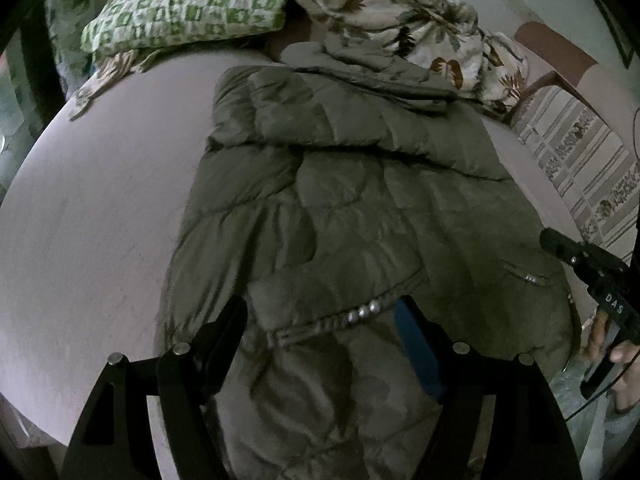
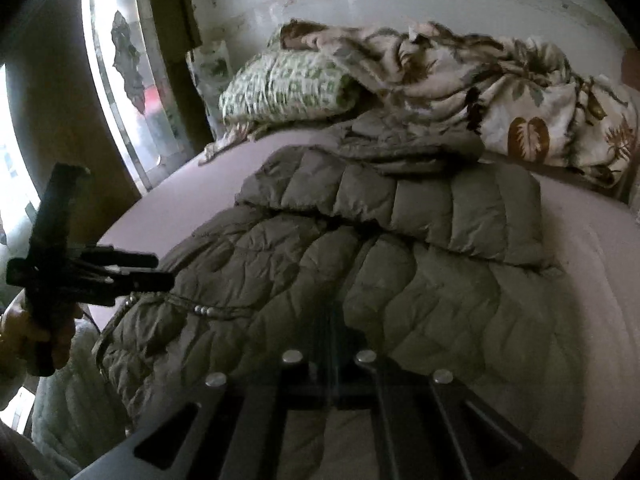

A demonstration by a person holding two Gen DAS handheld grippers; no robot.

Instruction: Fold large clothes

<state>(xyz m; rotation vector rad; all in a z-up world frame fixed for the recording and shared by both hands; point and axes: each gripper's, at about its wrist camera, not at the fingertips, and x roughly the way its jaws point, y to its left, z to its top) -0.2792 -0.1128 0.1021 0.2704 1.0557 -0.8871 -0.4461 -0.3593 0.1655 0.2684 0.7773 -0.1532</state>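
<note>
Puffy green jacket lies flat on the pale bed, near a checked pillow. Left gripper hangs over its hem, fingers spread wide (nothing pinched). Right gripper has its fingers pressed together, holding nothing.

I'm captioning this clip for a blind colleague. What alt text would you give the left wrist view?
An olive quilted jacket lies spread on a pale bed, seen from above between the open fingers of the left claw. A green checked pillow and a leaf-print blanket sit at the far end; the right claw enters at the right edge.
</note>
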